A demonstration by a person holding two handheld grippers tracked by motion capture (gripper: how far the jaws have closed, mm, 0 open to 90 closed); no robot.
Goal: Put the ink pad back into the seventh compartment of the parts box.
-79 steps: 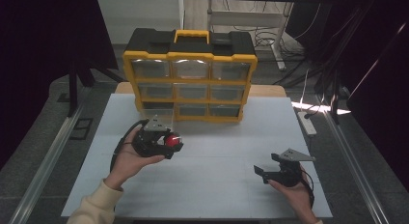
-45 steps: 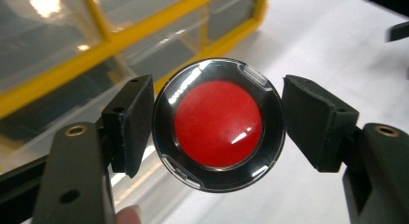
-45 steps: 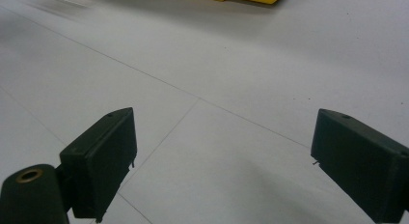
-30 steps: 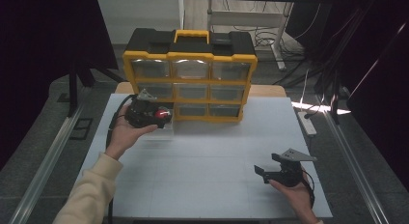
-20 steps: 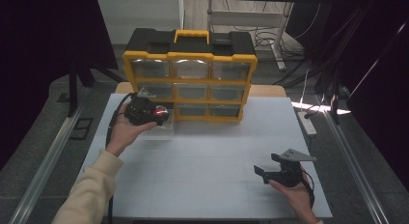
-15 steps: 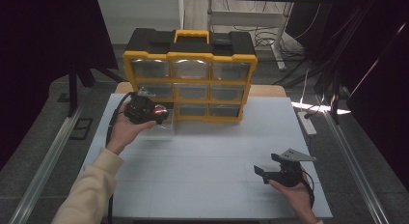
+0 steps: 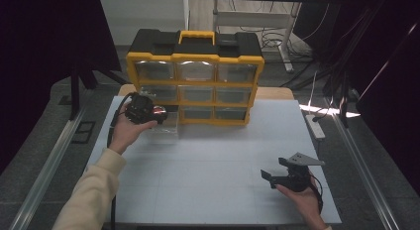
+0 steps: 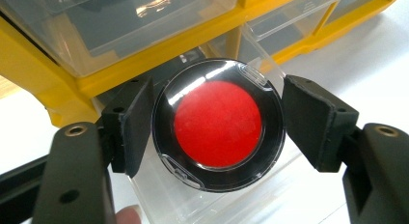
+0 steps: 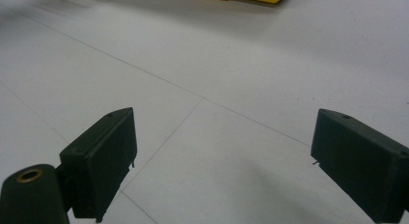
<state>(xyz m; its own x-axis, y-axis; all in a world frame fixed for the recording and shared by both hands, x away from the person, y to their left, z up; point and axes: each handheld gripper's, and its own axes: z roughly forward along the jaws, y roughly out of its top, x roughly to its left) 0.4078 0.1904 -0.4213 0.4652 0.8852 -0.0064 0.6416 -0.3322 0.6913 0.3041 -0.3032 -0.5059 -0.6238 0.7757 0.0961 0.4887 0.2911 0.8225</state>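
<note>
Left gripper [image 8: 217, 125] clamps round red-faced disc [image 8: 218, 123] above clear drawer [image 7: 166, 132] | organizer [image 7: 195, 76] behind | right gripper [image 9: 222, 161] jaws wide apart, nothing between, over white table [image 7: 223, 160]

The high view looks forward and down over the whole white table [image 7: 213, 160] from afar; the left gripper view sits close against the yellow drawer organizer [image 8: 58, 74], shared with both others; the right gripper view skims the tabletop
</note>
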